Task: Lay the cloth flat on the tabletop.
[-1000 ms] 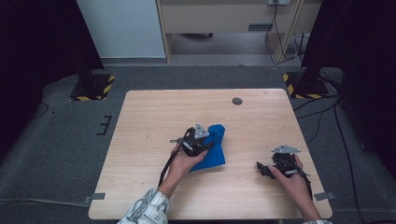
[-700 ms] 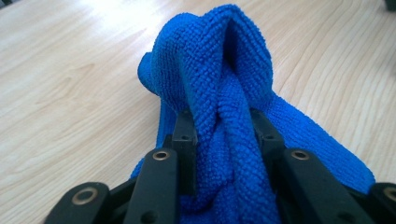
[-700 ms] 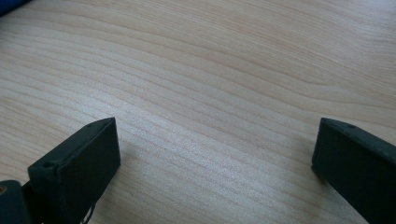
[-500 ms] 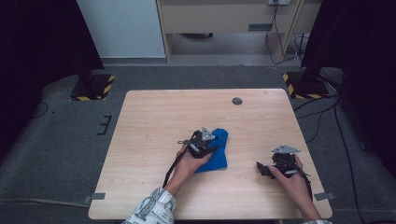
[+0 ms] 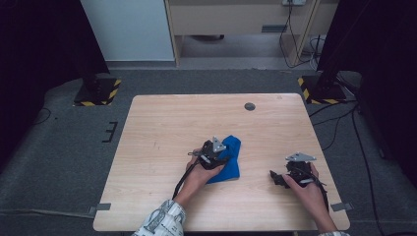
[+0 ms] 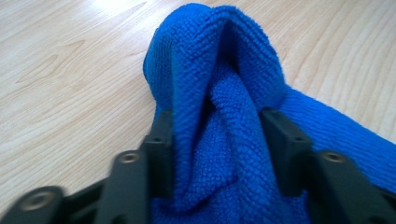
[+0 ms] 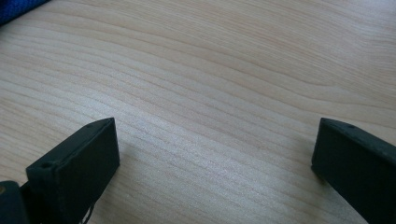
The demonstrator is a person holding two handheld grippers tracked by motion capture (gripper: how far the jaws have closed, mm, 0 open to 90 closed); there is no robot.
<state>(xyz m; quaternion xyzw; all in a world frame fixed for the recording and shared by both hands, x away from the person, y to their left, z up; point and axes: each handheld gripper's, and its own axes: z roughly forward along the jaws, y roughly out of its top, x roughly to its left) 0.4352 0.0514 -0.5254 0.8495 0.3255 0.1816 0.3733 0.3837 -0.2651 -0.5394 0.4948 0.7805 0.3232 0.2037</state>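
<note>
In the left gripper view, a bunched fold of the blue terry cloth (image 6: 219,116) is seen standing between the jaws of the left gripper (image 6: 217,140), which have just been opening; whether the pads still press on it cannot be told. In the high view, the cloth (image 5: 230,164) is shown lying near the middle of the pale wooden table (image 5: 162,123), its long axis running from the near edge away, toward a small dark round disc (image 5: 250,106). The right gripper (image 7: 215,154) is held well apart from the cloth, jaws spread wide over bare wood.
</note>
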